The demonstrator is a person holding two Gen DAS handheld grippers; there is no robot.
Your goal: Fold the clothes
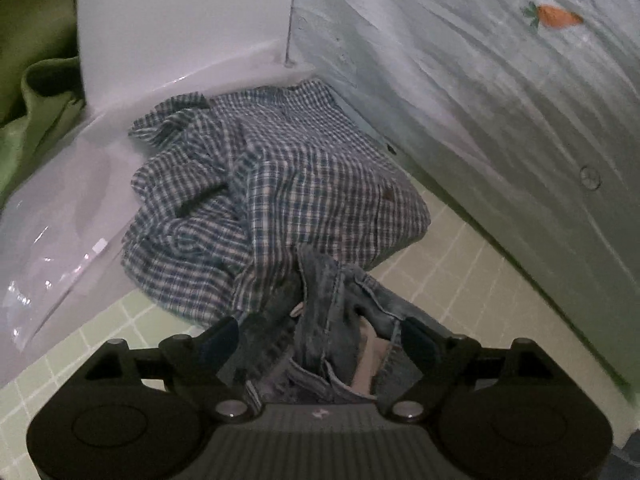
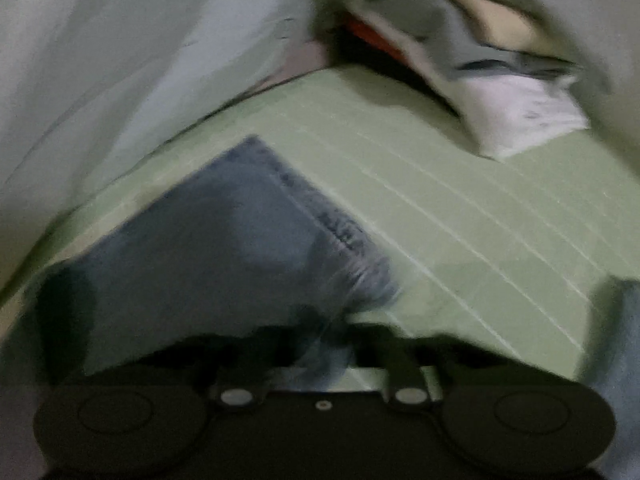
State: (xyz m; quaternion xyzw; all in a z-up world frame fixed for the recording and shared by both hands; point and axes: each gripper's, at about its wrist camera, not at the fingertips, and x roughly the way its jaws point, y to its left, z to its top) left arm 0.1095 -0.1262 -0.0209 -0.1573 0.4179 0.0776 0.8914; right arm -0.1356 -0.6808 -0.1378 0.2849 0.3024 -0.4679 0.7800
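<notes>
Blue denim jeans [image 1: 328, 320] lie bunched on the green checked surface [image 1: 460, 272], right in front of my left gripper [image 1: 322, 340]. Its fingers stand wide apart on either side of the bunch, open. Beyond the jeans is a crumpled blue-and-white plaid shirt [image 1: 272, 184]. The right wrist view is blurred. There, a flat jeans leg [image 2: 224, 240] with a stitched hem runs from my right gripper [image 2: 340, 340] out over the green surface [image 2: 440, 184]. The right fingers sit close together with denim pinched between them.
A pale wrinkled sheet with a carrot print [image 1: 554, 16] rises on the right. A glossy white surface [image 1: 60, 200] and green cloth [image 1: 32, 80] lie on the left. A grey and white pile of clothes [image 2: 520, 112] sits far right, with a pale sheet [image 2: 100, 60] on the left.
</notes>
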